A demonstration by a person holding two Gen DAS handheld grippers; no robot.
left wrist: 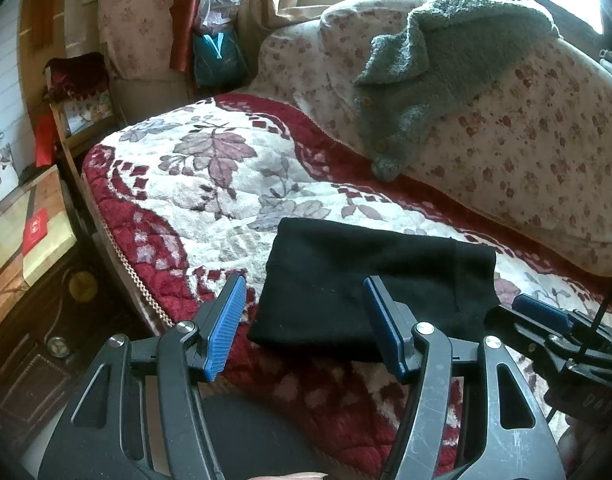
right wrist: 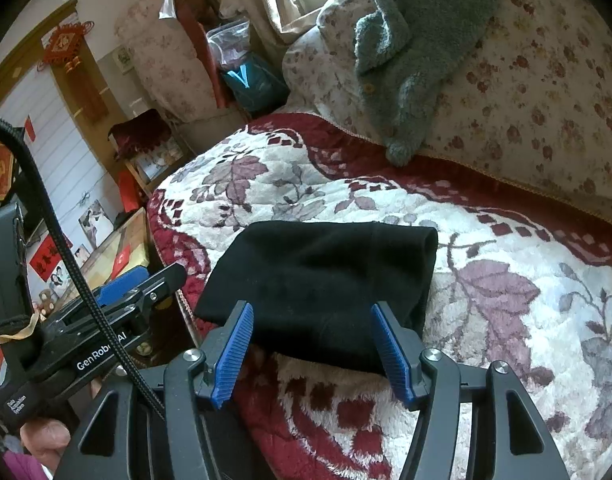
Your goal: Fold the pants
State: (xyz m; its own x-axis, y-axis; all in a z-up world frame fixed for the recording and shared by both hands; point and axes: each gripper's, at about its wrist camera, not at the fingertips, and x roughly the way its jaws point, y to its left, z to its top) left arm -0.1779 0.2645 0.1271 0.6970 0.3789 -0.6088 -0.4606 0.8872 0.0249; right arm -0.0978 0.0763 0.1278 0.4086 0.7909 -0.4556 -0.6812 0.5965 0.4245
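Observation:
The black pants (left wrist: 370, 280) lie folded into a compact rectangle on the red and white floral blanket (left wrist: 210, 184). They also show in the right wrist view (right wrist: 322, 280). My left gripper (left wrist: 306, 320) is open and empty, its blue pads hovering above the near edge of the pants. My right gripper (right wrist: 314, 344) is open and empty, also just above the near edge. The right gripper shows at the right edge of the left wrist view (left wrist: 546, 320). The left gripper shows at the left of the right wrist view (right wrist: 138, 284).
A grey fuzzy garment (left wrist: 446, 64) drapes over floral pillows (left wrist: 526, 140) at the back. The bed's left edge (left wrist: 118, 248) drops to a dark cabinet (left wrist: 38, 320) and boxes (left wrist: 34, 232). A chair with red cloth (left wrist: 82, 80) stands beyond.

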